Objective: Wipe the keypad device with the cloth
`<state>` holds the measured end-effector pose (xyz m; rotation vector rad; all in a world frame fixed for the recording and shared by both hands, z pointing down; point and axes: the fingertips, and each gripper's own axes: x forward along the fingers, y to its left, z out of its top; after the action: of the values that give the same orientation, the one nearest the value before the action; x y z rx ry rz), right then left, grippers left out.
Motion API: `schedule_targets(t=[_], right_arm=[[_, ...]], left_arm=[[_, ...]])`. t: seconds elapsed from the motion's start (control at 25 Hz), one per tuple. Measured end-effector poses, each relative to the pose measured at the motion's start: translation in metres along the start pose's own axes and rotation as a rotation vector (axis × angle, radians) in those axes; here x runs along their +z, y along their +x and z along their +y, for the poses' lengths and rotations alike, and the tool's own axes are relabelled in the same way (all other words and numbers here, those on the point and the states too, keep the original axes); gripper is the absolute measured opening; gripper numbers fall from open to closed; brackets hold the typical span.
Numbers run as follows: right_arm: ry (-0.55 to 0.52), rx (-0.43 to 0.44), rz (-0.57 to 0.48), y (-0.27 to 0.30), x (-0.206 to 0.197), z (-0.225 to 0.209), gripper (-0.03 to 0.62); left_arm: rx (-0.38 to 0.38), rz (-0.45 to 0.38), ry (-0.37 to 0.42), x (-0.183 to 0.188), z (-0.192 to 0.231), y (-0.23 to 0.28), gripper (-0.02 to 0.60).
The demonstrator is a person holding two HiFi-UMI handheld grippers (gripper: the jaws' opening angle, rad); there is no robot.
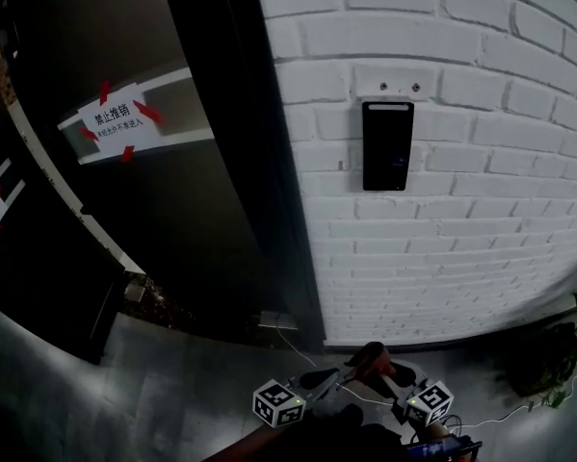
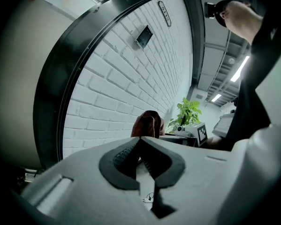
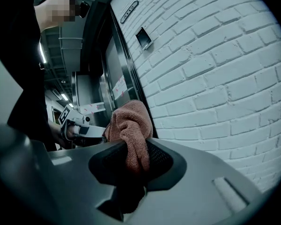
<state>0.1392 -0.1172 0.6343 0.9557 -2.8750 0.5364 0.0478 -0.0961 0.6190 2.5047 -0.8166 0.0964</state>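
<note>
— So where's the cloth (image 3: pixel 131 125)?
— Clenched in the right tongs (image 3: pixel 133 159), soft and limp, bunched above them; left tongs (image 2: pixel 141 158) pinched together, empty
— And the keypad device (image 1: pixel 387 145)?
— Up on the brick wall (image 1: pixel 481 210), well above both. Likely rigid, fixed; door frame (image 1: pixel 240 162) crowds its left, open brick elsewhere

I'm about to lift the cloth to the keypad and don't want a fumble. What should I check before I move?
1. Cloth gripped: ok. The right gripper is shut on it, with a bunch of cloth standing above the jaws.
2. Left gripper free: ok. Its jaws are together with nothing between them.
3. Keypad in sight: ok. It is mounted on the brick wall with nothing in front of it.
4. Cloth at the keypad: not ok. Both grippers are well below it.
5. Dirt on the keypad: cannot tell, because its face is dark.
</note>
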Motion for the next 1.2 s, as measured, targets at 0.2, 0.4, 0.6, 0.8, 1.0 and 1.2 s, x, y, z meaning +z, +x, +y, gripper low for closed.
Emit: schedule_targets(t=[0.2, 0.4, 0.6, 0.8, 1.0, 1.2], right_arm=[[-0.015, -0.017, -0.002, 0.010, 0.014, -0.007, 0.088], [-0.075, -0.042, -0.027, 0.014, 0.040, -0.017, 0.087], [-0.154, -0.002, -0.040, 0.010, 0.091, -0.031, 0.089], [-0.181, -0.011, -0.166, 0.003, 0.174, -0.041, 0.089], [-0.305, -0.047, -0.220, 0.010, 0.268, -0.037, 0.091], [-0.449, -0.217, -0.381, 0.003, 0.394, -0.030, 0.091]], left_arm=[[0.031, -0.021, -0.032, 0.003, 0.017, -0.013, 0.003], [-0.005, -0.027, -0.019, 0.020, 0.029, -0.017, 0.003], [-0.054, -0.060, -0.033, 0.050, 0.039, -0.021, 0.004], [-0.116, -0.078, -0.010, 0.075, 0.032, -0.015, 0.004], [-0.150, -0.070, -0.003, 0.083, 0.032, -0.014, 0.003], [-0.154, -0.059, -0.001, 0.084, 0.039, -0.013, 0.003]])
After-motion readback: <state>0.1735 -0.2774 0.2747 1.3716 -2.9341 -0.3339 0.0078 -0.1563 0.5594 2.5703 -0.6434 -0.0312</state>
